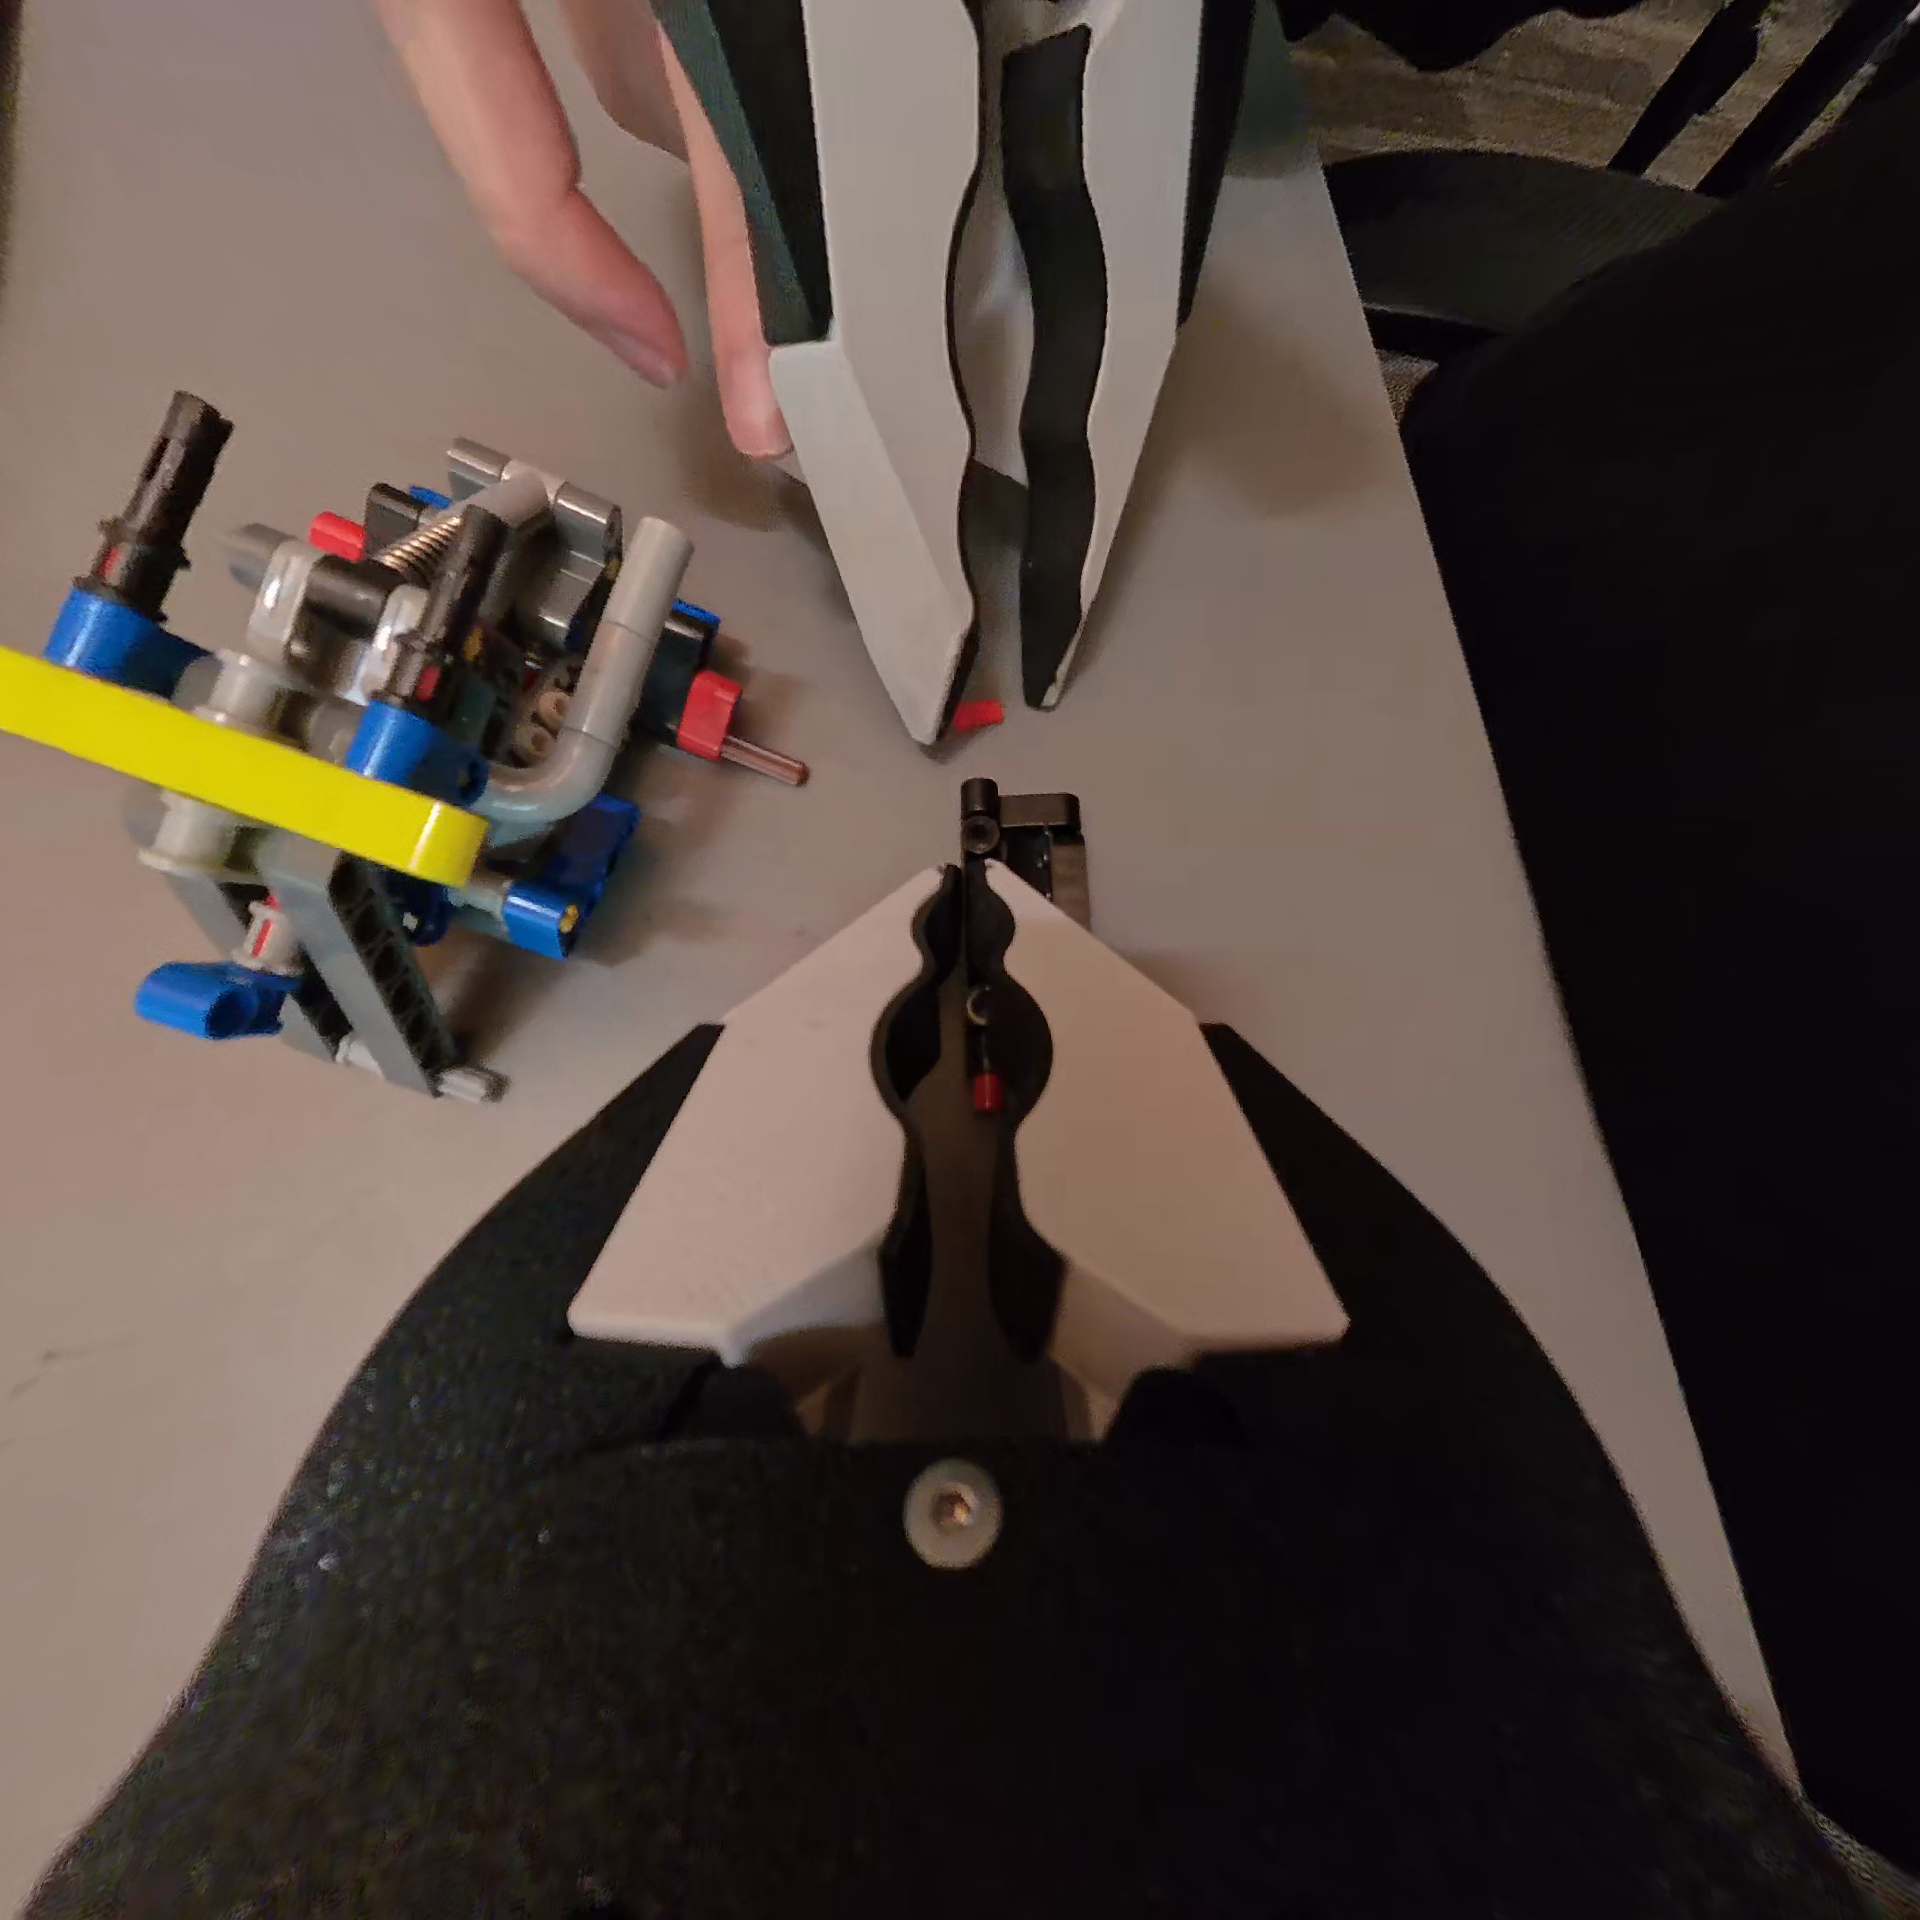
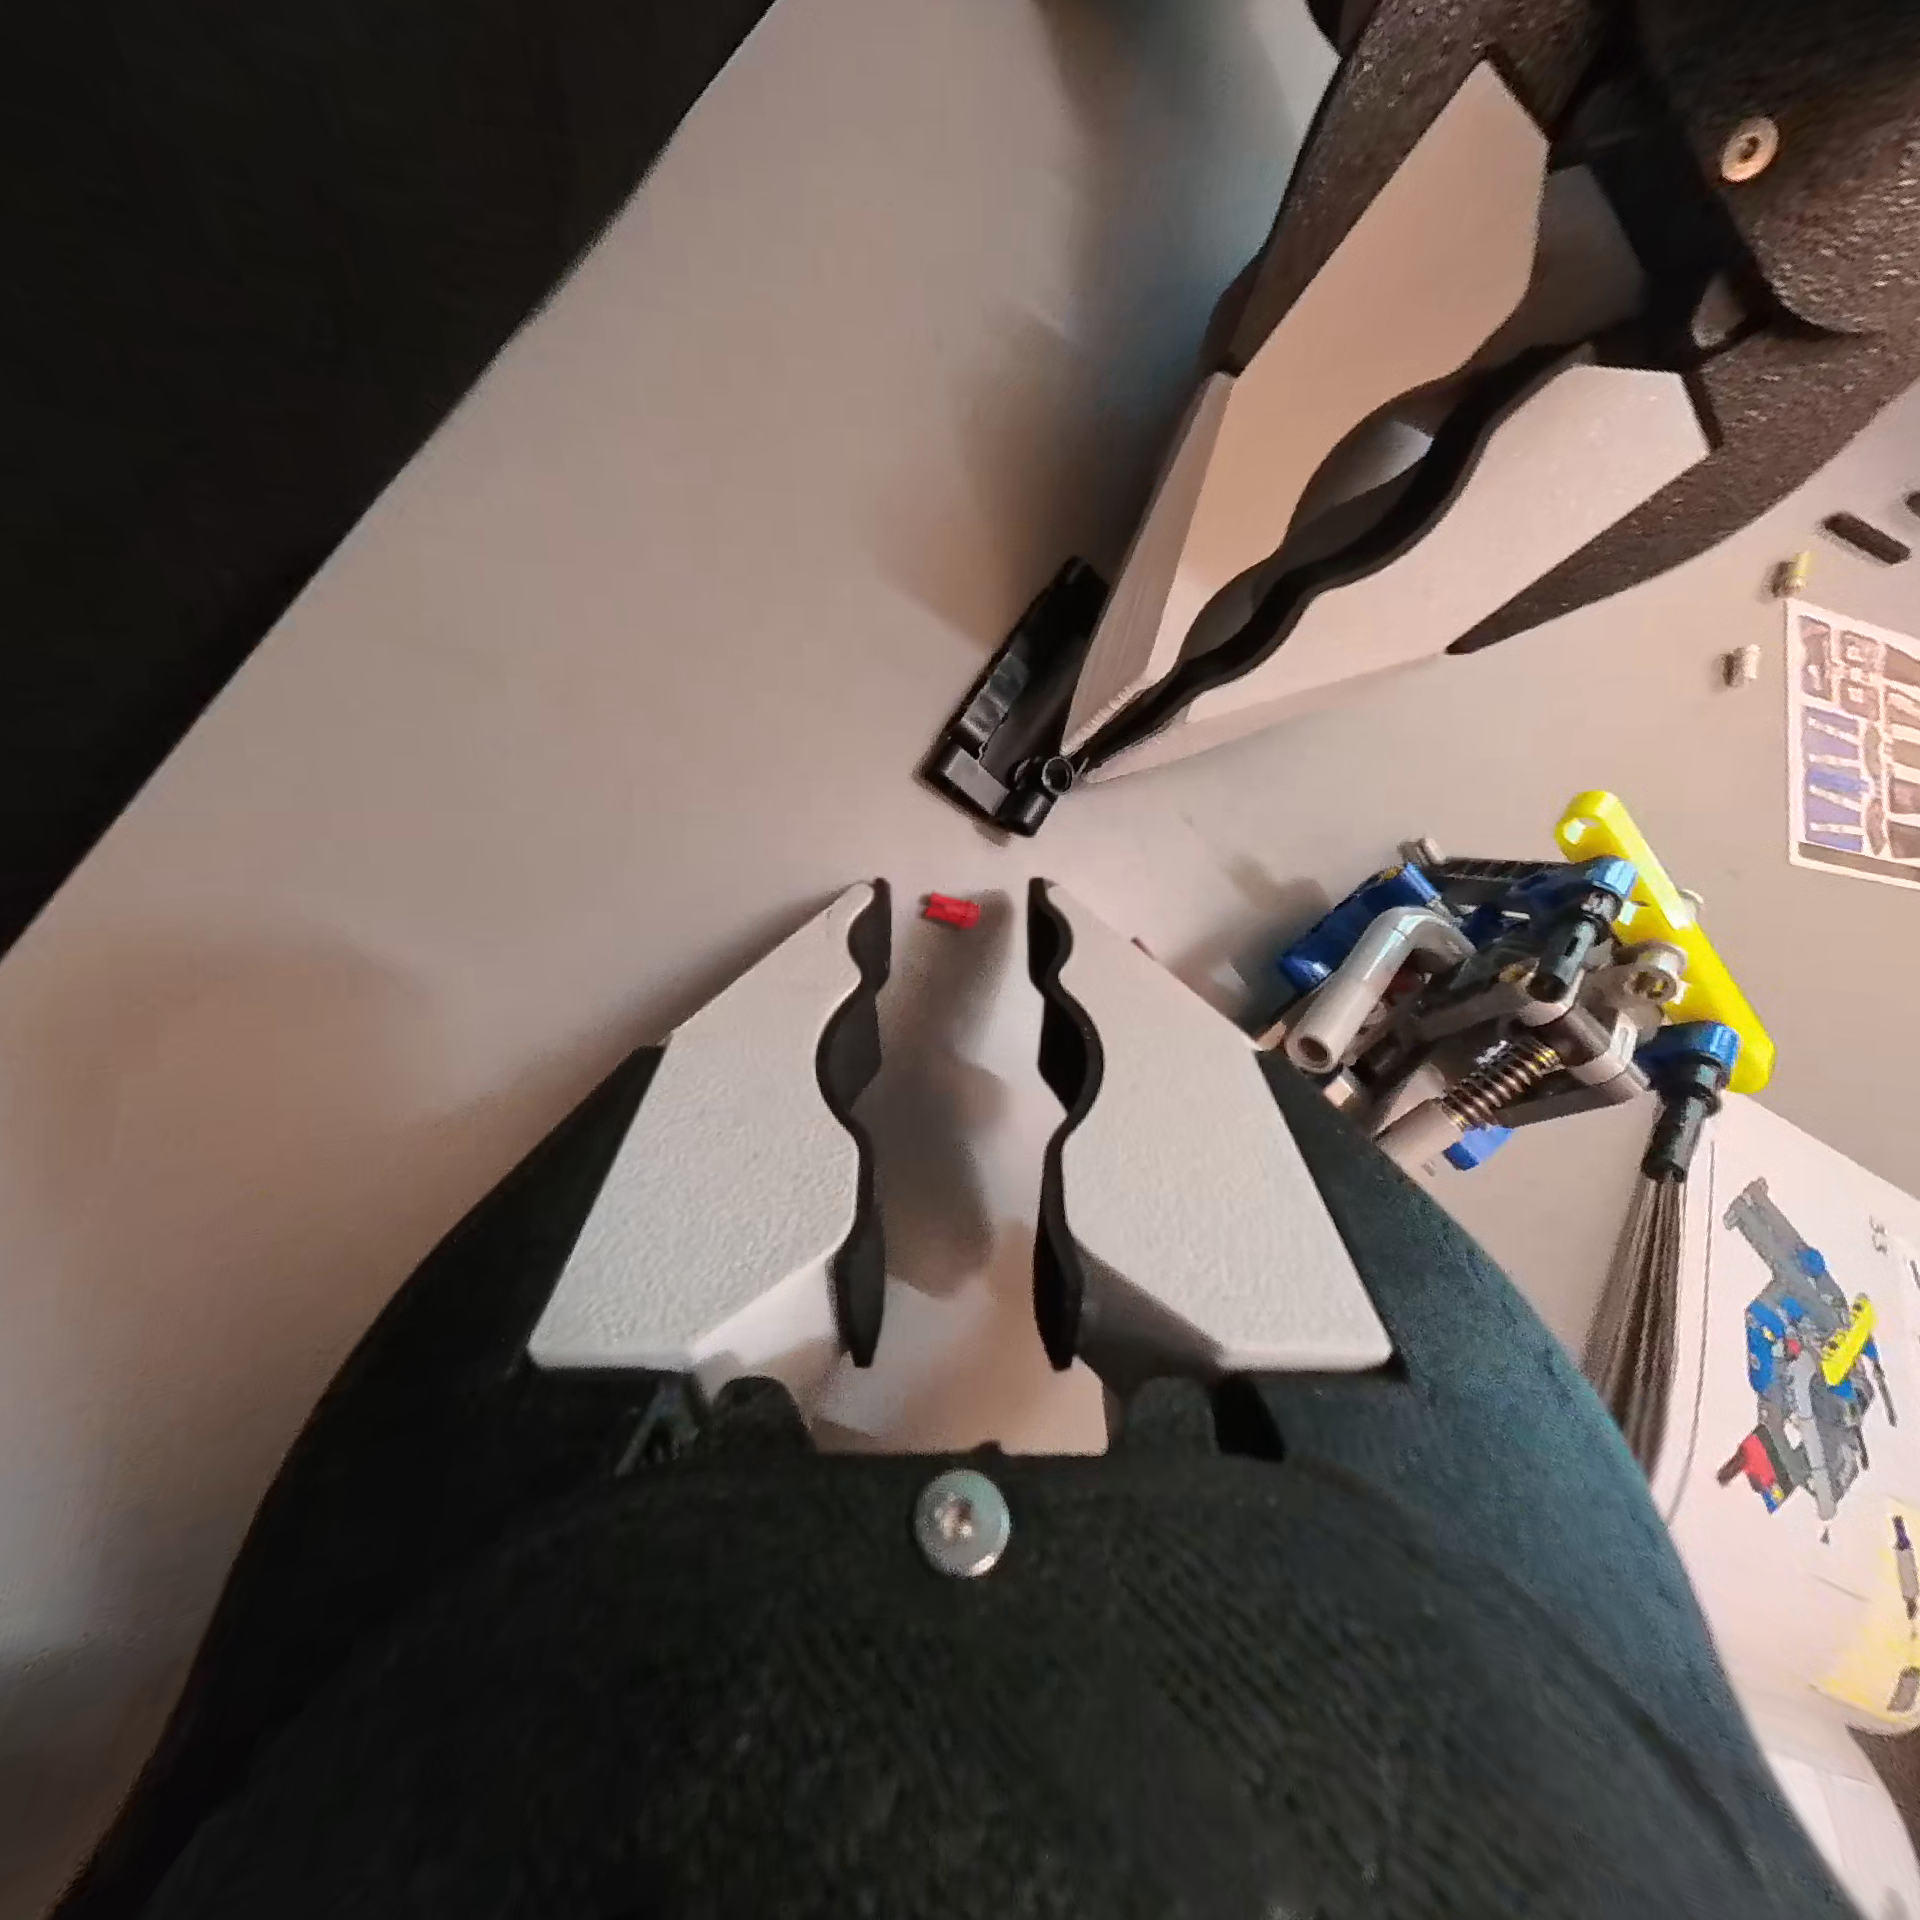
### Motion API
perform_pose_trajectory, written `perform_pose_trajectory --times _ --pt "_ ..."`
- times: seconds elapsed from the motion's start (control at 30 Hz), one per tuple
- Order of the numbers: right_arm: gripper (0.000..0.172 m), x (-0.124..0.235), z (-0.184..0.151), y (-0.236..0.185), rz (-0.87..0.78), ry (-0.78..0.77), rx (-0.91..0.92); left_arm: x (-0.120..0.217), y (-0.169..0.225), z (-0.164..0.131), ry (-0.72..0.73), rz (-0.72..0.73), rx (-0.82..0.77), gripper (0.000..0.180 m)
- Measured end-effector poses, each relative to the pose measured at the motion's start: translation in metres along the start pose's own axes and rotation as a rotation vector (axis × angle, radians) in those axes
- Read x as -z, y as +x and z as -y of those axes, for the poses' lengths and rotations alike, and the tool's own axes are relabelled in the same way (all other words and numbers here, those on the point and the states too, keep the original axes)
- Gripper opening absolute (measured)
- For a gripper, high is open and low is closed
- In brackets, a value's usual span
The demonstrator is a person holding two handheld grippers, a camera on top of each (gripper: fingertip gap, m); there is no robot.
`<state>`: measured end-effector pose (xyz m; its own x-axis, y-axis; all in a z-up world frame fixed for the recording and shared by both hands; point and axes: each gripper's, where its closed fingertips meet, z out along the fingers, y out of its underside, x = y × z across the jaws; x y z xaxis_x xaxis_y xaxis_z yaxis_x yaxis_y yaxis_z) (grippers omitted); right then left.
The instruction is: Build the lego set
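Two grippers: both over the grey bench, tips facing each other near one long edge.
Left gripper [image 1: 971, 878]: jaws closed tight on a slim black axle piece [image 1: 977, 831] whose round end sticks out past the tips; a red bush [image 1: 984, 1093] shows farther back along it, between the pads. The tip rests just beside a black brick part [image 1: 1049, 847] lying flat on the bench.
Right gripper [image 2: 958, 894]: jaws parted, nothing held; the pads stand clear on both sides of a small red pin [image 2: 954, 911] that lies loose on the bench between the fingertips.
Red pin, place: near the bench edge, just short of the black brick part, well apart from the model.
Handling note: in my judgement, the pin is tiny and round, so a clean pinch wants the tips low to the bench, the pin centred between the pads and a slow squeeze, or it may roll or flick away.
Model: a built assembly [image 1: 395, 748] of grey, blue and black pieces with a yellow beam [image 1: 239, 769] and a metal spring [image 2: 1496, 1091], toward the bench's middle.
Hand: fingers [image 1: 623, 281] behind the right gripper's body.
Paper: printed building sheets [image 2: 1808, 1340] at the far side of the bench, beyond the model.
Loose bits: a few small pieces [image 2: 1792, 571] near the sheets.
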<state>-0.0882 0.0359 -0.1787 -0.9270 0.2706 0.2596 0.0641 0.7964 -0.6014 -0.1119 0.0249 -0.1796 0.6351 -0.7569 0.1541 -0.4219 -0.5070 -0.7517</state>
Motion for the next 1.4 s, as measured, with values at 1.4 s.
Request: perform_pose_trajectory --times 1.4 --pt "0.006 -0.026 0.018 0.025 -0.142 -0.045 -0.018 0.018 0.001 -0.018 0.013 0.032 0.218 0.000"
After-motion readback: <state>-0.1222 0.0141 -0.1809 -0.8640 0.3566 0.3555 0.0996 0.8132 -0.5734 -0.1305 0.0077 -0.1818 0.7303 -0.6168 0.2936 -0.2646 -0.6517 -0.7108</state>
